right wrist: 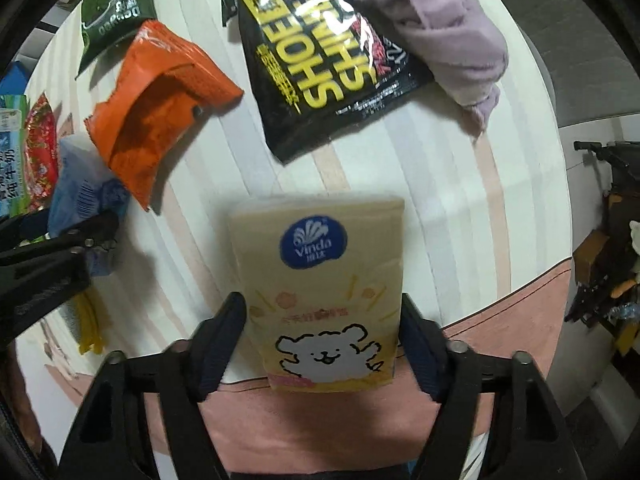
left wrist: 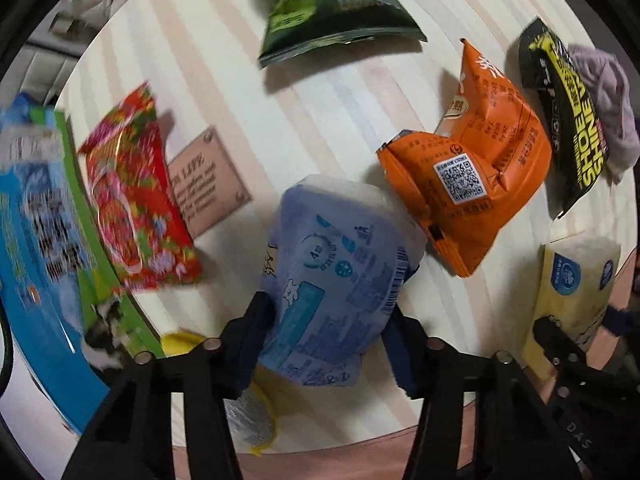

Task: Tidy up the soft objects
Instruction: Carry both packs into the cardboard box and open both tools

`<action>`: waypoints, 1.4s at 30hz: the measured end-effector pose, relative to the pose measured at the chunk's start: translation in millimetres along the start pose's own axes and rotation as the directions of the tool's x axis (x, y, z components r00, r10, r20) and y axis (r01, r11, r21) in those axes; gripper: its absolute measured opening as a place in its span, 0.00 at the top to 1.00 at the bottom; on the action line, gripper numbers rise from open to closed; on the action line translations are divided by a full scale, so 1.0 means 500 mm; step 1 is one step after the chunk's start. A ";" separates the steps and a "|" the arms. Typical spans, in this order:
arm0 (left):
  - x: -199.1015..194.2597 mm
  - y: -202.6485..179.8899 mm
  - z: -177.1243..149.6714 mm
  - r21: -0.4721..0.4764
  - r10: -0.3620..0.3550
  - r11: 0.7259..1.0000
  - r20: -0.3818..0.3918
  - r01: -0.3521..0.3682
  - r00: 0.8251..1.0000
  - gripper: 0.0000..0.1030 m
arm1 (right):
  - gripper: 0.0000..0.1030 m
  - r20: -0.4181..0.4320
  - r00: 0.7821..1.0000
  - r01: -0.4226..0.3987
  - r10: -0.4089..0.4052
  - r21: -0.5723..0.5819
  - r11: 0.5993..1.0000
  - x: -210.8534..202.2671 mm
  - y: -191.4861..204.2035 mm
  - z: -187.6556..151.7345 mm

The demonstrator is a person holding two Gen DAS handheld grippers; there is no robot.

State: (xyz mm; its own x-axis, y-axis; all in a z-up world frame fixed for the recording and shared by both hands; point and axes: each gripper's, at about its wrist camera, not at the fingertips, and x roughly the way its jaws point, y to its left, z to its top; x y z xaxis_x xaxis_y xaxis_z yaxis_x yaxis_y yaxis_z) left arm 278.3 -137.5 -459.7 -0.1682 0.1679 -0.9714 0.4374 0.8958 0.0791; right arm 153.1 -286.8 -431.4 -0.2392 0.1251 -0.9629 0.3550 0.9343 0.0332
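My left gripper (left wrist: 328, 320) is shut on a blue tissue pack (left wrist: 336, 272) and holds it above the striped tabletop (left wrist: 320, 120). My right gripper (right wrist: 322, 340) is shut on a yellow Vinda tissue pack (right wrist: 320, 272) with a white bear drawing, near the table's front edge. The yellow pack also shows at the right of the left wrist view (left wrist: 572, 296). The blue pack shows at the left of the right wrist view (right wrist: 80, 196), with the left gripper's fingers (right wrist: 84, 236) on it.
On the table lie an orange snack bag (left wrist: 472, 184), a green bag (left wrist: 328, 8), a red flowered bag (left wrist: 132, 196), a black-and-yellow bag (right wrist: 320, 52), a purple cloth (right wrist: 440, 28) and a pink card (left wrist: 208, 180). A blue-green pack (left wrist: 40, 240) is at the left.
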 end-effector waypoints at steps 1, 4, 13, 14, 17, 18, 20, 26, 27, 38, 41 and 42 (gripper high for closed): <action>-0.002 0.004 -0.011 -0.027 -0.012 1.000 0.004 0.012 1.000 0.54 | 0.35 0.018 1.000 -0.010 0.010 0.011 1.000 -0.003 -0.005 -0.003; -0.013 0.013 -0.053 -0.090 -0.043 0.995 0.029 0.045 0.999 0.57 | 0.36 0.048 0.998 -0.030 0.029 0.013 0.999 -0.016 -0.012 -0.012; -0.116 0.090 -0.219 -0.268 -0.215 0.928 0.179 0.257 0.960 0.58 | 0.36 0.111 0.983 -0.131 0.143 -0.108 0.986 -0.134 0.013 -0.065; -0.131 0.100 -0.236 -0.281 -0.224 0.920 0.199 0.275 0.954 0.58 | 0.36 0.119 0.980 -0.142 0.157 -0.129 0.982 -0.152 0.022 -0.072; -0.211 0.184 -0.281 -0.340 -0.249 0.875 0.293 0.344 0.923 0.58 | 0.36 0.146 0.965 -0.183 0.220 -0.229 0.956 -0.236 0.080 -0.095; -0.243 0.215 -0.297 -0.363 -0.252 0.856 0.328 0.368 0.910 0.58 | 0.36 0.154 0.958 -0.196 0.241 -0.263 0.945 -0.264 0.106 -0.108; -0.307 0.264 -0.291 -0.395 -0.258 0.827 0.367 0.401 0.894 0.58 | 0.36 0.164 0.946 -0.218 0.281 -0.324 0.921 -0.310 0.169 -0.125; -0.368 0.462 -0.328 -0.460 -0.221 0.777 0.440 0.430 0.870 0.58 | 0.36 0.178 0.909 -0.258 0.377 -0.468 0.845 -0.401 0.428 -0.142; -0.367 0.506 -0.328 -0.470 -0.221 0.770 0.438 0.432 0.871 0.58 | 0.36 0.179 0.908 -0.256 0.379 -0.479 0.840 -0.411 0.461 -0.141; -0.185 0.819 -0.201 -0.553 -0.328 0.674 0.371 0.490 0.869 0.58 | 0.36 0.147 0.955 -0.157 0.256 -0.483 0.861 -0.276 0.843 0.023; -0.134 0.855 -0.172 -0.555 -0.343 0.680 0.337 0.479 0.877 0.58 | 0.36 0.139 0.968 -0.121 0.207 -0.464 0.877 -0.219 0.902 0.066; -0.114 0.865 -0.161 -0.556 -0.351 0.680 0.325 0.478 0.878 0.58 | 0.36 0.136 0.972 -0.109 0.191 -0.458 0.882 -0.201 0.919 0.080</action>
State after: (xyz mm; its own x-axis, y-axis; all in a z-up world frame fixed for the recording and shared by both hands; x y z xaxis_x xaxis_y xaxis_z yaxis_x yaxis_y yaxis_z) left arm 406.0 273.3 -352.1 -0.0138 -0.3013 -0.9534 -0.2741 0.9181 -0.2862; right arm 376.5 116.3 -330.1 -0.0412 0.2549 -0.9661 -0.0744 0.9634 0.2574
